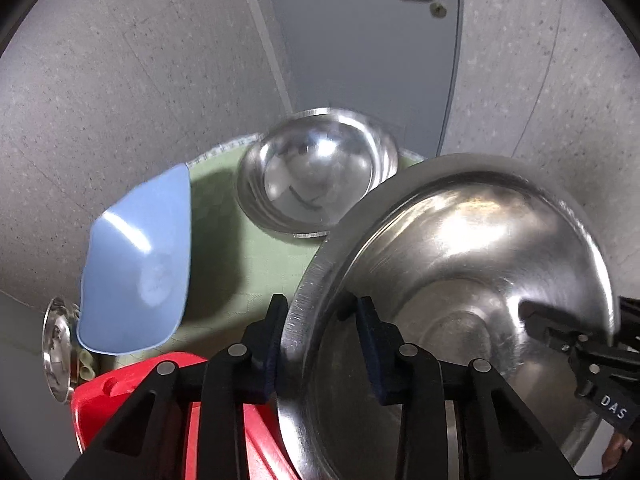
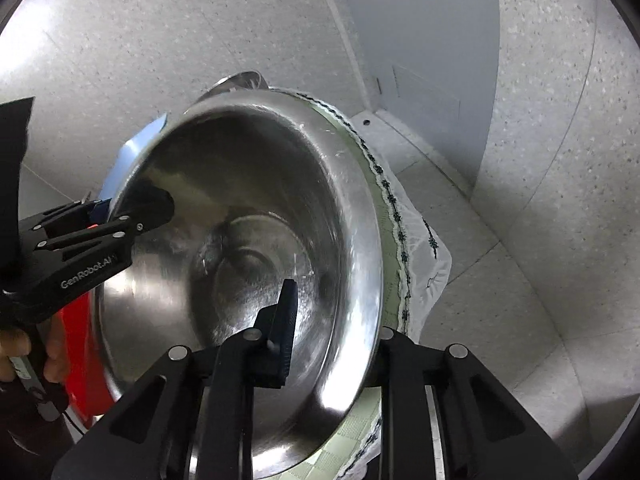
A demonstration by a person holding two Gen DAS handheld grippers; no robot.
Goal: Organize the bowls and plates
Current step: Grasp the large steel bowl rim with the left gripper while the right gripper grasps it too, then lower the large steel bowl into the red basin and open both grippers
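Both tools clamp the big bowl [image 1: 460, 280]: left tool [image 1: 320, 340] on the near rim, right tool [image 2: 332, 320] opposite. Small bowl [image 1: 316, 178] sits ahead on the table [image 1: 256, 264], nearer the left.

green tablecloth [image 1: 224, 248] | grey door [image 1: 360, 40] | red object [image 1: 132, 384], near edge

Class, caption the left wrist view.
Both grippers' fingers grip the large steel bowl; a smaller one waits behind.
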